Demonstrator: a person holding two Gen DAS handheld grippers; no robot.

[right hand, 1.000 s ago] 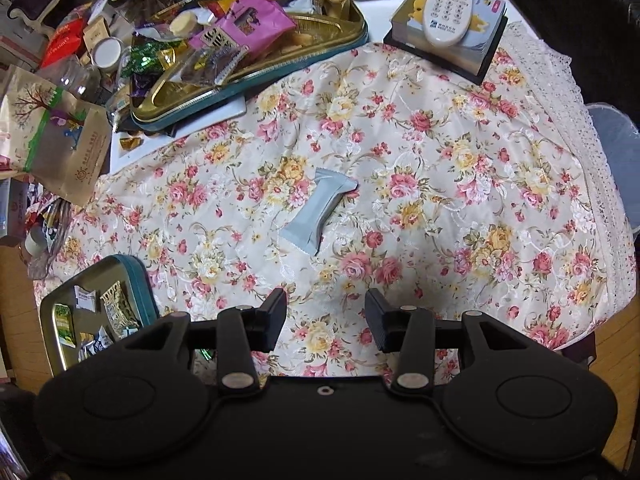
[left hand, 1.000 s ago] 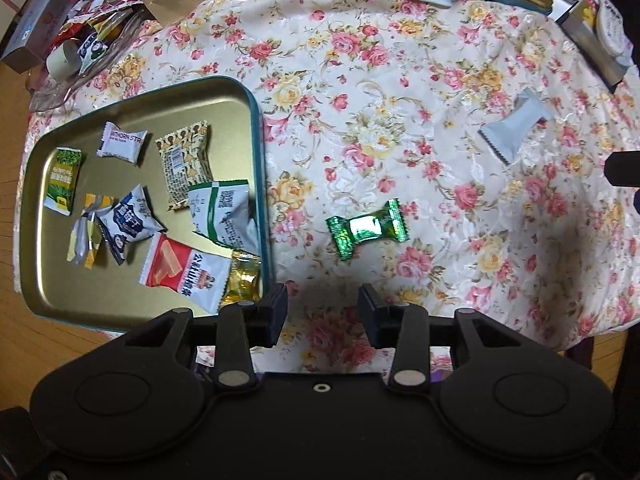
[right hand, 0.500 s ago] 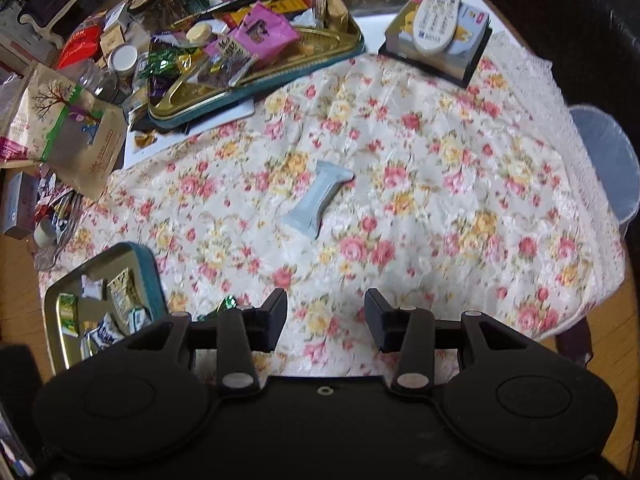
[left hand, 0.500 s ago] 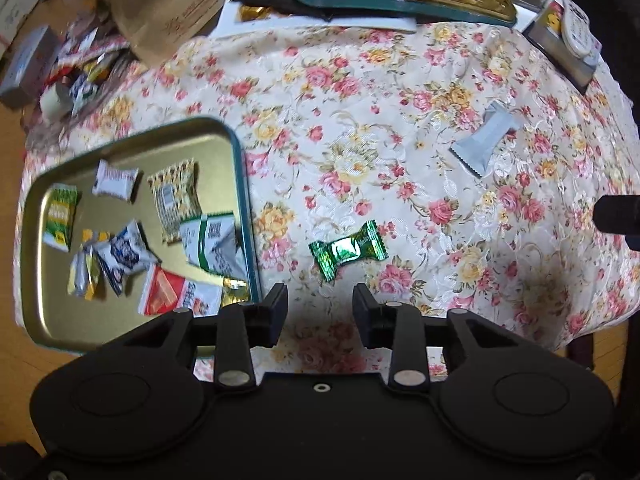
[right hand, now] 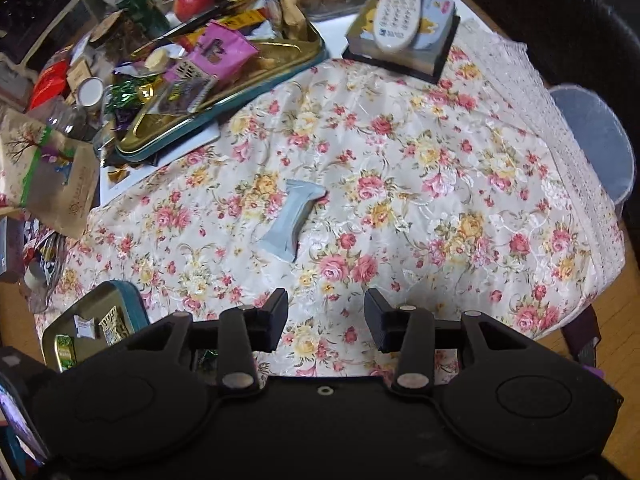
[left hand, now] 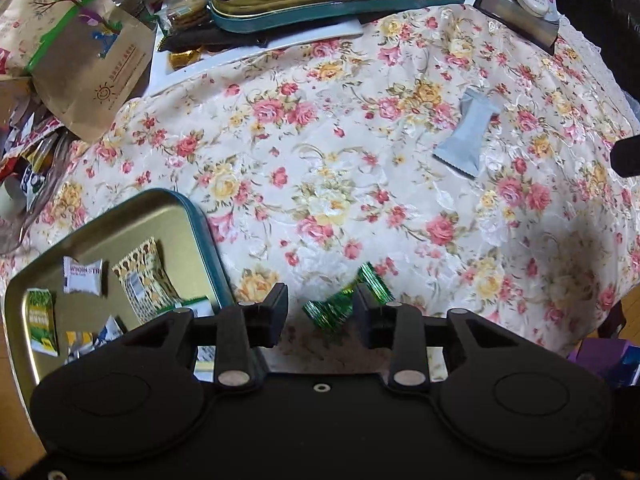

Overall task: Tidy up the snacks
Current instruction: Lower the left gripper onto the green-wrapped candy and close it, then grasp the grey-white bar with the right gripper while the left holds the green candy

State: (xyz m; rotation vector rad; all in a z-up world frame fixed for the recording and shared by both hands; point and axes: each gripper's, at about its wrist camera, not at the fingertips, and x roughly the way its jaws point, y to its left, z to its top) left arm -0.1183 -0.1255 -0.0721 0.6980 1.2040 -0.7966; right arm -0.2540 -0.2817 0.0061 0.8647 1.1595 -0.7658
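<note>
A green foil candy (left hand: pixel 334 307) lies on the floral tablecloth (left hand: pixel 340 184), between the fingers of my left gripper (left hand: pixel 321 314). It sits close to the right finger and the pads do not press it, so this gripper is open. To the left is a gold tray with a teal rim (left hand: pixel 120 224) holding several wrapped snacks, among them a white packet (left hand: pixel 82 276) and a patterned one (left hand: pixel 140 284). A grey-blue packet (right hand: pixel 294 216) lies alone on the cloth, ahead of my right gripper (right hand: pixel 326 314), which is open and holds nothing. The same grey-blue packet (left hand: pixel 468 132) shows far right in the left wrist view.
A second gold tray (right hand: pixel 280 68) piled with snacks stands at the back, with a brown paper bag (left hand: pixel 80 60) and jars to its left. A remote (right hand: pixel 400 12) rests on a book at the back right. A grey bin (right hand: pixel 596 136) stands beyond the table's right edge.
My left gripper has rolled, narrowed a little and come over the green candy, which now lies between its fingers. The right gripper has drifted slightly; its jaws are unchanged.
</note>
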